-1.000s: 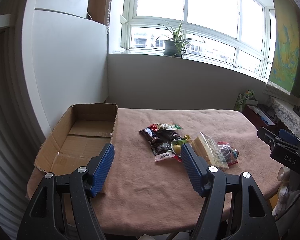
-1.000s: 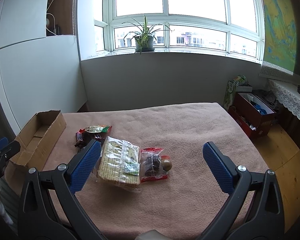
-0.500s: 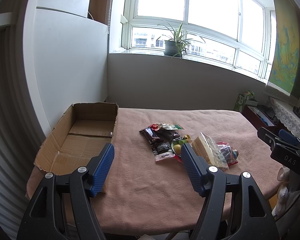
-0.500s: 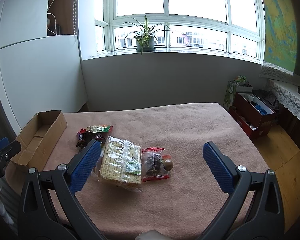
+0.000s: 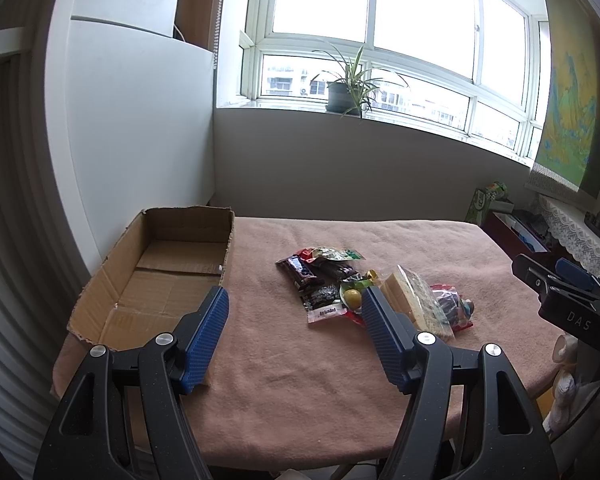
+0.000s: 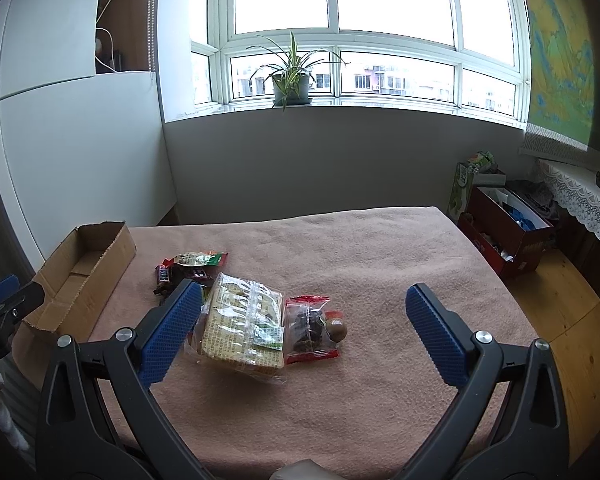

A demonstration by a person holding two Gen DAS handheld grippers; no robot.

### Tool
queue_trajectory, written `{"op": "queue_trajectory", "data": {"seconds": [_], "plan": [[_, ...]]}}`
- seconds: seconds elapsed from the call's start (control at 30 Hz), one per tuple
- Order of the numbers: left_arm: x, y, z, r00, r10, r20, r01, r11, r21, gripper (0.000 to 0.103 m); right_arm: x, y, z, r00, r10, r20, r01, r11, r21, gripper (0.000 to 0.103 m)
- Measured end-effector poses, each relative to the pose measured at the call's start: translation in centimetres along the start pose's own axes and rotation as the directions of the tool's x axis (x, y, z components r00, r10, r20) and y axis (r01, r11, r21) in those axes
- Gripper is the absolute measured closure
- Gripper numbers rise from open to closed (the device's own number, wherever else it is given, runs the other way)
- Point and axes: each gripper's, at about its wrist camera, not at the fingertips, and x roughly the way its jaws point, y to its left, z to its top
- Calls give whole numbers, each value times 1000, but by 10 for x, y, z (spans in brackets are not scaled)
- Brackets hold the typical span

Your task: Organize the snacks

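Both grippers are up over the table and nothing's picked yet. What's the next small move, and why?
Probably lower the right gripper onto the cracker pack. It is open and empty, the pack lies nearest on top of the pile, and the cardboard box stands empty to the left.

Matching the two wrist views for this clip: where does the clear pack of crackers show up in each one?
Left wrist: the cracker pack lies right of centre, partly behind the left gripper's right finger.
Right wrist: the cracker pack lies left of centre, beside the right gripper's left finger.
Shared landmark: the cardboard box at the table's left edge.
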Motion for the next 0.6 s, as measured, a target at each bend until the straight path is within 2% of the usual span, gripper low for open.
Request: {"op": "queue_trajectory", "data": {"seconds": [0.6], "plan": [[4, -5, -3, 1000, -4, -13, 4, 1000, 3, 34, 8, -6, -3, 1000, 3, -29, -3, 1000, 15, 0]]}}
